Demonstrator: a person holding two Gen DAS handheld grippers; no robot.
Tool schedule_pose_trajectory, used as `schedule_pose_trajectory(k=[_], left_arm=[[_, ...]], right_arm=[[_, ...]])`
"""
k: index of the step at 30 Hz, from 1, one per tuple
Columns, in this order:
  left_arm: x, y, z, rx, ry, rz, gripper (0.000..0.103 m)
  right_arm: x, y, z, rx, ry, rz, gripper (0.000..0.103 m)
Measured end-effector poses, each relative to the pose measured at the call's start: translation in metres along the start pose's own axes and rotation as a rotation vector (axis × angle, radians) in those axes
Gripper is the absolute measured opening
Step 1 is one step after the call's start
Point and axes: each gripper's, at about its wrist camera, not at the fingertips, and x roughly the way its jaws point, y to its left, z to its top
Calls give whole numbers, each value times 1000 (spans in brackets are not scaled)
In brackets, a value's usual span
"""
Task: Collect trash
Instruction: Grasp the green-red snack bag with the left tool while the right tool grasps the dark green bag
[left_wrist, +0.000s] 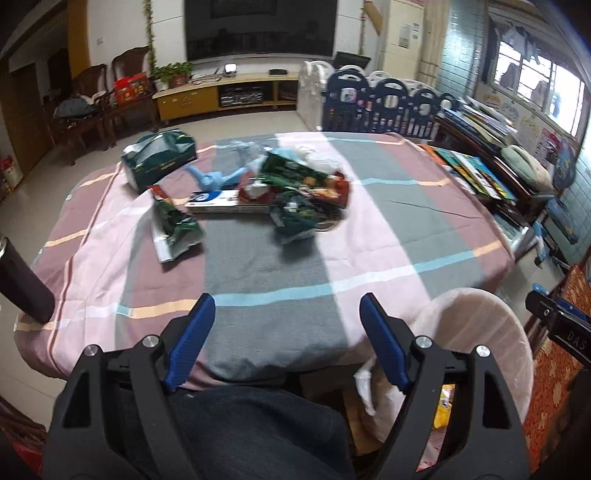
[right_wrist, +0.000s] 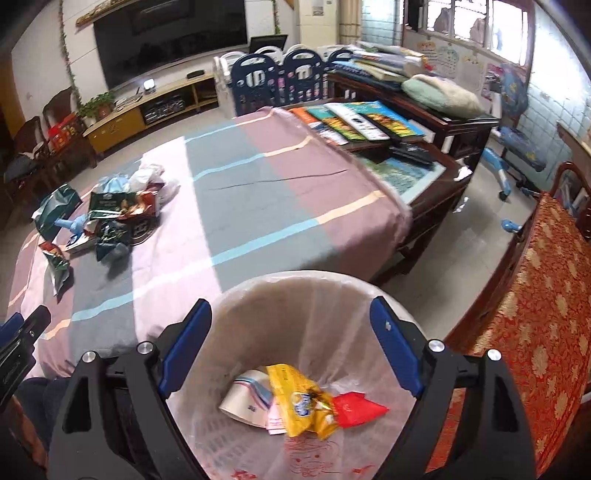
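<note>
A pile of trash (left_wrist: 280, 188) lies on the table's checked cloth (left_wrist: 258, 266): green and red wrappers, a white and blue box, blue plastic. It also shows in the right wrist view (right_wrist: 110, 214). A green bag (left_wrist: 159, 158) and a torn green wrapper (left_wrist: 173, 229) lie to its left. My left gripper (left_wrist: 286, 310) is open and empty above the table's near edge. My right gripper (right_wrist: 290, 314) is open and empty over a pale bin (right_wrist: 255, 306) that holds a yellow wrapper (right_wrist: 299, 402), a red wrapper (right_wrist: 358, 408) and a white packet (right_wrist: 243, 398).
The bin (left_wrist: 480, 325) stands at the table's near right corner. A dark wooden side table with books (right_wrist: 362, 122) is to the right. A red patterned seat (right_wrist: 535, 332) is at the far right. A dark cylinder (left_wrist: 22, 284) shows at left.
</note>
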Motion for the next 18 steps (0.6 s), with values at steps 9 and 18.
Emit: schedule_pose_trajectory(k=[9, 18], left_arm=[[60, 162, 49, -401, 53, 157, 82], [144, 177, 87, -382, 68, 108, 82]], right_arm=[[26, 91, 17, -134, 50, 138, 86], [62, 140, 19, -250, 114, 155, 86]])
